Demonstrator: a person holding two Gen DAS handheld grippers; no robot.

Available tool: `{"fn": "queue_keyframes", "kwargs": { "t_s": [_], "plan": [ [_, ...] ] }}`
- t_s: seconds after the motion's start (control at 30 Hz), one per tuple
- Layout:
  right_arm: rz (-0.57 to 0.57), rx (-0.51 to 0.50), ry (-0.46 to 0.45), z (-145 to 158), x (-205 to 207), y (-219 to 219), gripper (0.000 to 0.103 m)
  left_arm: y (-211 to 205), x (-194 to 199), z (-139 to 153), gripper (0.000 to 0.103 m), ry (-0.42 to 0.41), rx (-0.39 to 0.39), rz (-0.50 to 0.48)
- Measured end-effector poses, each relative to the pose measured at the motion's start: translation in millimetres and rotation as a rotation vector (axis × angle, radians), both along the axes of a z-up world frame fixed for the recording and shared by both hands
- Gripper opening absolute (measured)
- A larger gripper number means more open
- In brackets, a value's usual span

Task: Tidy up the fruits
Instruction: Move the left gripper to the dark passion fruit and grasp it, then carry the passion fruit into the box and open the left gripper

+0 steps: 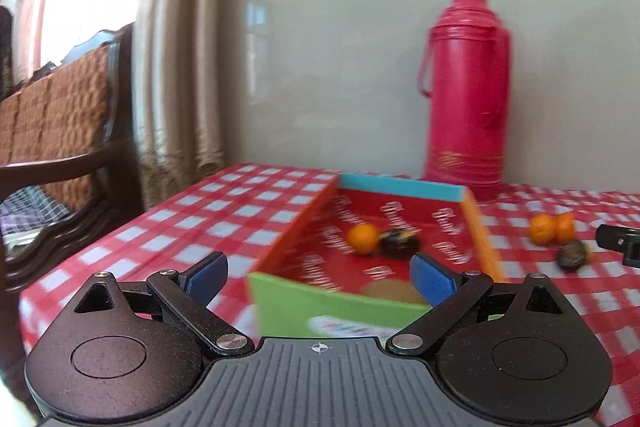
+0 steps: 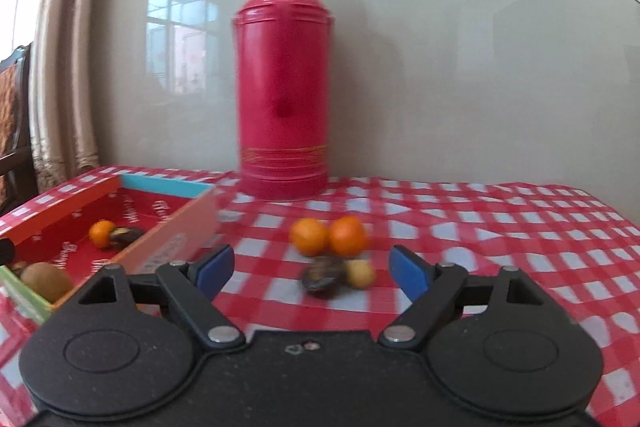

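Observation:
A shallow cardboard box [image 1: 340, 311] with a red floor lies on the checked tablecloth. Inside it are a small orange [image 1: 363, 238], a dark fruit [image 1: 399, 242] and a brown kiwi [image 2: 46, 281]. My left gripper [image 1: 320, 277] is open and empty, just short of the box's green near wall. On the cloth to the right of the box lie two oranges [image 2: 308, 237] [image 2: 348, 235], a dark fruit [image 2: 322, 277] and a small yellow fruit [image 2: 360, 273]. My right gripper [image 2: 312, 270] is open and empty, its fingers either side of this group and short of it.
A tall red thermos [image 2: 282, 87] stands at the back against the wall, behind the loose fruit. A wooden chair [image 1: 60, 147] and a curtain [image 1: 176, 47] are left of the table. The table's left edge runs close to the box.

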State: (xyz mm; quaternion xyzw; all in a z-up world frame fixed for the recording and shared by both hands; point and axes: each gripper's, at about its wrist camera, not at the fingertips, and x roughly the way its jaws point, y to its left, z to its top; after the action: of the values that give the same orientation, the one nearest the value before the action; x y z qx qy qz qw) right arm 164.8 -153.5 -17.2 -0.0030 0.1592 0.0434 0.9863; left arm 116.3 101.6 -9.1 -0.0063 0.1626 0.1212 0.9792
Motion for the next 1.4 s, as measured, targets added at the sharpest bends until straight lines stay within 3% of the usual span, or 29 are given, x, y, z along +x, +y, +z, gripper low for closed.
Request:
{"fn": "queue_keyframes", "kwargs": {
  "t_s": [0.27, 0.4, 0.47, 0.6, 0.77, 0.93, 1.27, 1.3, 1.33, 1.4],
  "plan": [
    [-0.108, 0.004, 0.018, -3, 3, -52, 0.078, -63, 16, 8, 0.097, -0.063, 0.007, -0.093],
    [-0.154, 0.016, 0.032, -6, 6, -75, 0.078, -91, 31, 9, 0.097, -0.077, -0.046, -0.169],
    [-0.173, 0.016, 0.038, -8, 8, -84, 0.078, -105, 41, 6, 0.097, -0.057, -0.068, -0.211],
    [-0.213, 0.025, 0.056, -11, 14, -101, 0.078, -141, 59, -2, 0.097, -0.005, -0.014, -0.264],
    [-0.271, 0.050, 0.105, -17, 31, -121, 0.078, -167, 87, -12, 0.096, 0.061, -0.021, -0.322],
    [-0.298, 0.072, 0.125, -22, 45, -134, 0.078, -179, 117, -23, 0.069, 0.133, -0.057, -0.365],
    [-0.293, 0.065, 0.139, -26, 61, -143, 0.079, -197, 154, -35, 0.068, 0.258, -0.095, -0.427],
    [-0.290, 0.062, 0.138, -27, 62, -143, 0.079, -199, 156, -36, 0.060, 0.272, -0.094, -0.437],
    [-0.290, 0.060, 0.136, -27, 61, -143, 0.080, -199, 158, -37, 0.041, 0.275, -0.096, -0.442],
    [-0.292, 0.059, 0.135, -27, 62, -144, 0.081, -202, 159, -37, 0.041, 0.276, -0.082, -0.435]
  ]
}}
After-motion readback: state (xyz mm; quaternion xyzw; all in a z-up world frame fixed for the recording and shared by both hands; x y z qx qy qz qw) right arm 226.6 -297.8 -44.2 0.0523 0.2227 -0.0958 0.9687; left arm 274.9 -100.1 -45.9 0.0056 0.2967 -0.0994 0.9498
